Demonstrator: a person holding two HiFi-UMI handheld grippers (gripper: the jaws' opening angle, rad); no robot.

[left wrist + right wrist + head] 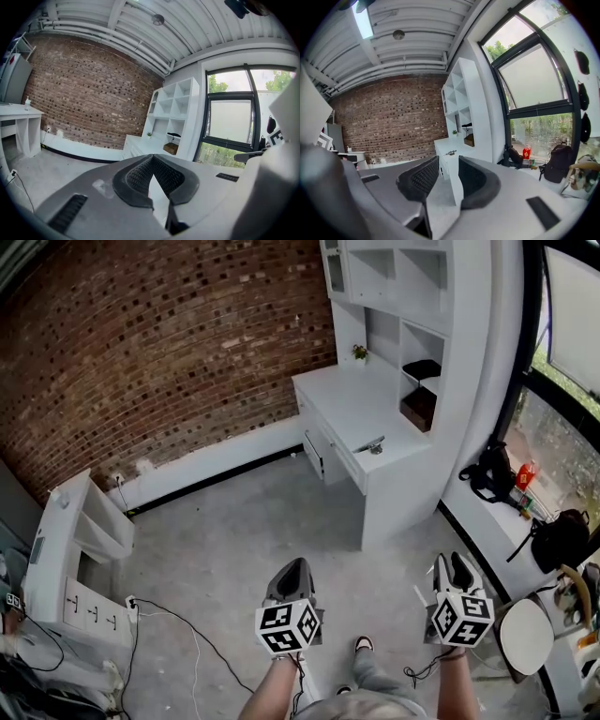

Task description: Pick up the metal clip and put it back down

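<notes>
The metal clip [372,444] lies near the front edge of the white desk [352,404] at the far side of the room; in the right gripper view the clip [450,152] is a small grey shape on that desk. Both grippers hang over the concrete floor, well short of the desk. My left gripper [294,564] has its tips pressed together with nothing between them, as the left gripper [152,158] also shows in its own view. A narrow empty gap separates the pads of my right gripper [452,563], and the right gripper [448,161] points toward the desk.
A white shelf unit [412,324] rises behind the desk. A low white cabinet [75,540] stands at the left with cables [178,615] trailing over the floor. Bags [492,474] and a backpack [562,535] sit along the window, near a round stool [525,634].
</notes>
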